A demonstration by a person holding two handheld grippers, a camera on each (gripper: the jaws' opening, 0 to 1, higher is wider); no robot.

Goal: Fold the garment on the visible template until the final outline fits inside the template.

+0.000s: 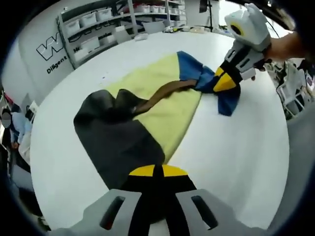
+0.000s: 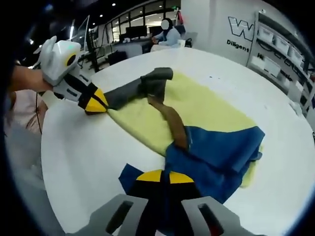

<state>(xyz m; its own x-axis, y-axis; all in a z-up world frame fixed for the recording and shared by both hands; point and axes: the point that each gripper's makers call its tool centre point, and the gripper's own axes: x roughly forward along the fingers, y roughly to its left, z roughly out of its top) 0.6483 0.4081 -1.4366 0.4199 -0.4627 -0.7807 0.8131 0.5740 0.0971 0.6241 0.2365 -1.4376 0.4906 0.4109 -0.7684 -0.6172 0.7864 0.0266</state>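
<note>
A garment lies stretched over a yellow template (image 1: 172, 110) on a white table (image 1: 236, 152). Its dark grey end (image 1: 113, 137) is nearest in the left gripper view, a brown strip (image 1: 165, 92) runs across the middle, and the blue end (image 1: 189, 66) lies far. My left gripper (image 1: 157, 171) is shut on the dark grey fabric. My right gripper (image 1: 225, 82) is shut on the blue fabric at the upper right. In the right gripper view, my right gripper (image 2: 162, 176) pinches the blue cloth (image 2: 221, 147), and my left gripper (image 2: 97, 104) holds the grey end (image 2: 130, 92) beside the template (image 2: 206, 105).
Shelves with white bins (image 1: 93, 22) stand beyond the table, also the shelves (image 2: 280, 46) at the right. A person (image 2: 167, 32) sits at a desk in the background. A hand (image 1: 290, 46) holds the right gripper. Bare table (image 2: 74, 162) surrounds the garment.
</note>
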